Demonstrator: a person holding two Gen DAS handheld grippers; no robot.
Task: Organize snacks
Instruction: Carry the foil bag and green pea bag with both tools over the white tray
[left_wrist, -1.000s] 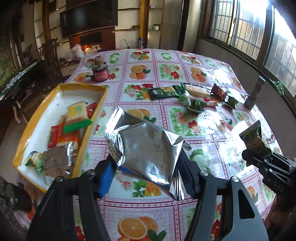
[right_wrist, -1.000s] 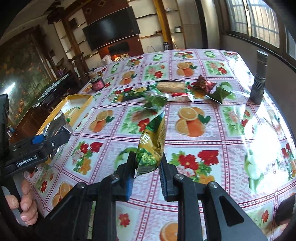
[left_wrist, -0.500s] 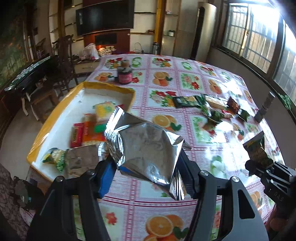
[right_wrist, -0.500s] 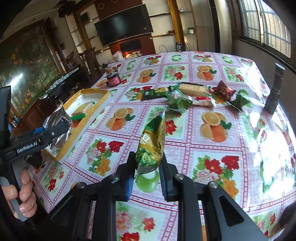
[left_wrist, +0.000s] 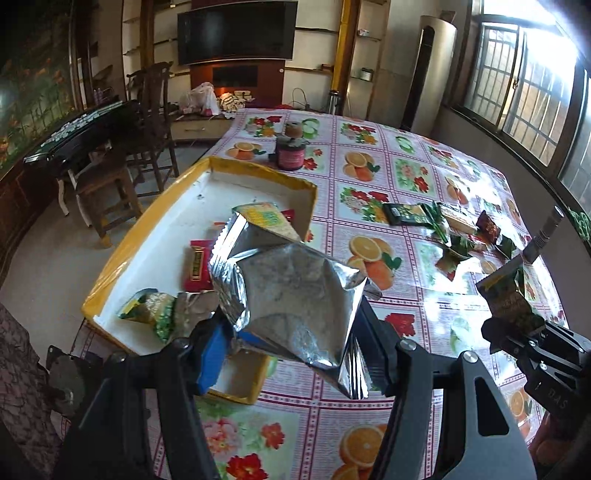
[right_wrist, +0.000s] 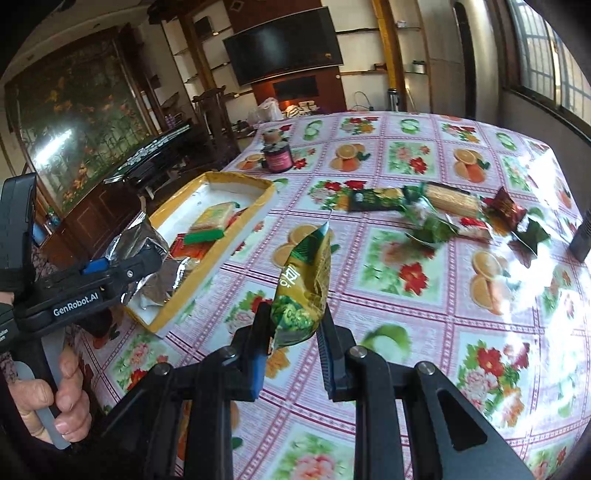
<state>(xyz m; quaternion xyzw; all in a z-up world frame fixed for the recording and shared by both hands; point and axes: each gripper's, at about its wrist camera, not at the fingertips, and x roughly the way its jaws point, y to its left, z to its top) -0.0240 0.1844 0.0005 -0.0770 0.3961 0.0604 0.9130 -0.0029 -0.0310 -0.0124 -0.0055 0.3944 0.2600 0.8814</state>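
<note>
My left gripper (left_wrist: 291, 339) is shut on a crumpled silver foil snack bag (left_wrist: 291, 291) and holds it above the near end of the yellow-rimmed white tray (left_wrist: 162, 206). The tray holds several snack packets, among them a red bar (left_wrist: 197, 264) and a yellow-green packet (left_wrist: 267, 218). My right gripper (right_wrist: 293, 343) is shut on a green-and-gold snack pouch (right_wrist: 306, 288), held upright above the table to the right of the tray (right_wrist: 236, 181). Loose snacks (right_wrist: 436, 210) lie in a row across the far side of the table.
A dark red jar (left_wrist: 291, 155) stands beyond the tray's far end. A grey cylinder (left_wrist: 543, 236) stands at the table's right edge near the window wall. Chairs and a stool (left_wrist: 107, 184) stand off the left side. The fruit-print tablecloth (right_wrist: 424, 295) covers the table.
Both grippers have swung left toward the tray with their packets. The silver bag now hangs over the tray's near end; the green pouch has come closer to the tray's right side.
</note>
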